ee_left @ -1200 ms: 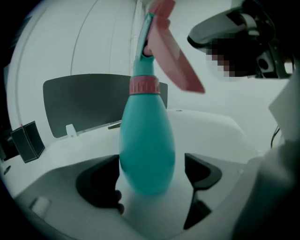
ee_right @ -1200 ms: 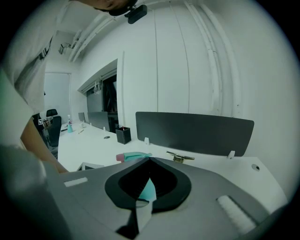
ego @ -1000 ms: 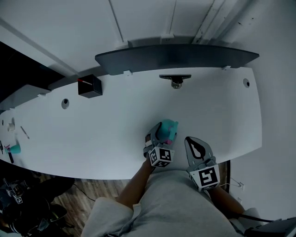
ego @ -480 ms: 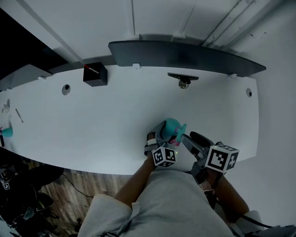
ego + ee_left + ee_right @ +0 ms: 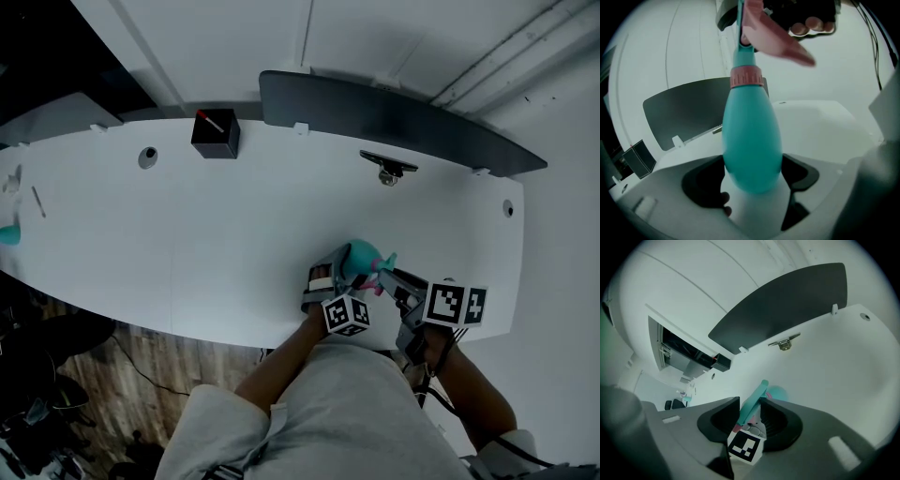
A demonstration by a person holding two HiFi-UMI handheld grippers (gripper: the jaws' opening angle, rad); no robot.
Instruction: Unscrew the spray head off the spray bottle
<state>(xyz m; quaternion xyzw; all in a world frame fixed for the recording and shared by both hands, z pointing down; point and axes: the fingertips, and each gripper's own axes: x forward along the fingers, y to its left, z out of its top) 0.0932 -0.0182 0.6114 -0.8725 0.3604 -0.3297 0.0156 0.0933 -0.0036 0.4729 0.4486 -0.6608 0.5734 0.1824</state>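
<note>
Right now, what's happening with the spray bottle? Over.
Left gripper shut on bottle. Right gripper jaws just closed in on the head, pads touching. Head not off yet. Nothing in the way.

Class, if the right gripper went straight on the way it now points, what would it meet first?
The teal spray head of the teal plastic spray bottle: it already sits between the right gripper's jaws, which have just been closing on it.
</note>
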